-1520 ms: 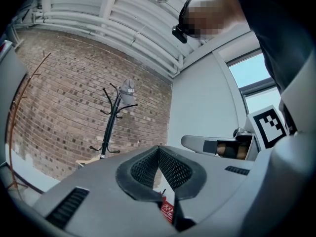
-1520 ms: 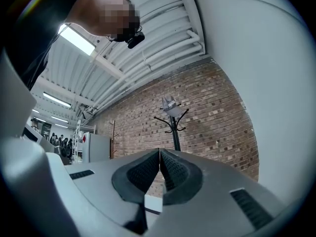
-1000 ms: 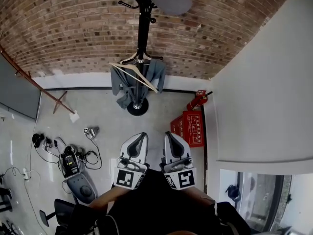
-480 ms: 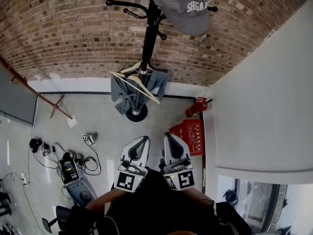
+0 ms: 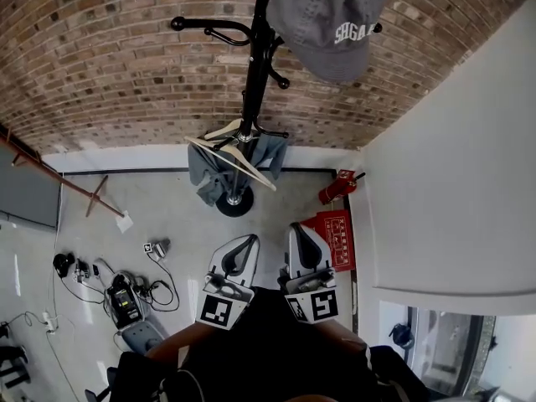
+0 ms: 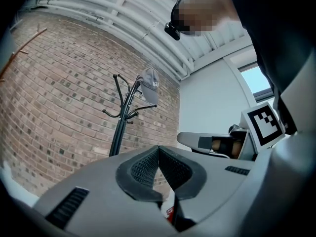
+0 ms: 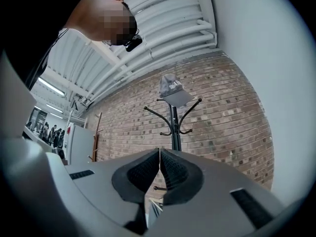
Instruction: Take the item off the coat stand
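A black coat stand (image 5: pixel 251 90) rises in front of a brick wall. On one of its top hooks hangs a grey cap (image 5: pixel 328 19) with white lettering; the cap (image 6: pixel 150 84) also shows in the left gripper view, and the cap (image 7: pixel 174 91) in the right gripper view. Lower on the stand hang a wooden hanger (image 5: pixel 230 156) and a grey garment (image 5: pixel 209 164). My left gripper (image 5: pixel 244 243) and right gripper (image 5: pixel 299 233) are held side by side close to my body, well short of the stand. Both are shut with nothing between their pads.
A red crate (image 5: pixel 332 234) and a red fire extinguisher (image 5: pixel 337 186) stand at the right by the white wall (image 5: pixel 444 166). Cables and devices (image 5: pixel 126 287) lie on the floor at the left. A wooden stand (image 5: pixel 71 191) leans at the far left.
The view has drawn nearer to the coat stand and tilted up; the cap now looks larger and lies further right in the picture. Both grippers keep their place and stay shut.
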Motion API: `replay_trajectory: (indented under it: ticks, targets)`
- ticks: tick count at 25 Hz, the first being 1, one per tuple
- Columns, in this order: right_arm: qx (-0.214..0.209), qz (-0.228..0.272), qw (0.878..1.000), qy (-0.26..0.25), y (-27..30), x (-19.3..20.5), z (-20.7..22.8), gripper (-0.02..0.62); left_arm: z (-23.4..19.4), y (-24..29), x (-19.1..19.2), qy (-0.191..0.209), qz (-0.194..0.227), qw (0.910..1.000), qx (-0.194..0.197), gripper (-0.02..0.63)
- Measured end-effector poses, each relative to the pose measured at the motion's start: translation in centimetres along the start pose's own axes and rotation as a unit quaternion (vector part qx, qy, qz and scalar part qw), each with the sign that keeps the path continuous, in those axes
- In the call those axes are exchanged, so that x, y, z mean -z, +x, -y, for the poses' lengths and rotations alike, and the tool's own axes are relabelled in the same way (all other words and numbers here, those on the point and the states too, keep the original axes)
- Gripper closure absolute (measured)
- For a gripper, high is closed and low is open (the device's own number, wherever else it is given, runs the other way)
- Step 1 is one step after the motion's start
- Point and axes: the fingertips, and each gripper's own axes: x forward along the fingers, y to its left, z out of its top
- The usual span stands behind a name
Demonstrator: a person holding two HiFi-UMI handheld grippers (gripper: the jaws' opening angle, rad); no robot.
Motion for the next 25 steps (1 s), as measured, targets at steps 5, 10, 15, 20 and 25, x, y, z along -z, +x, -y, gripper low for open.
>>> replay_trajectory:
  ticks: [5, 10, 15, 20, 25]
  targets:
    - [0.014, -0.028, 1.0, -0.001, 2.2, 0.8, 1.3, 0.577, -2.1, 1.4, -0.6, -0.009, 0.0, 1.0, 0.001, 0.591]
    - [0.003, -0.038, 0.999, 0.024, 2.7, 1.8, 2.2, 0.576, -2.0, 3.6, -1.2, -0.009, 0.023, 0.9996, 0.01, 0.591]
    - [-0.025, -0.021, 0.999, 0.042, 3.6, 0.9, 3.9, 0.576, -1.6, 6.0, -1.4, -0.027, 0.024, 0.9992, -0.019, 0.59]
    - [-0.054, -0.035, 0.997, 0.046, 5.3, -0.1, 5.3, 0.575, 0.1, 7.8, -2.2, 0.002, 0.027, 0.9993, -0.025, 0.589]
    - [-0.094, -0.041, 0.993, 0.05, 6.3, -1.3, 6.1, 0.575, 0.4, 8.6, -1.6, 0.018, 0.014, 0.9986, -0.048, 0.591]
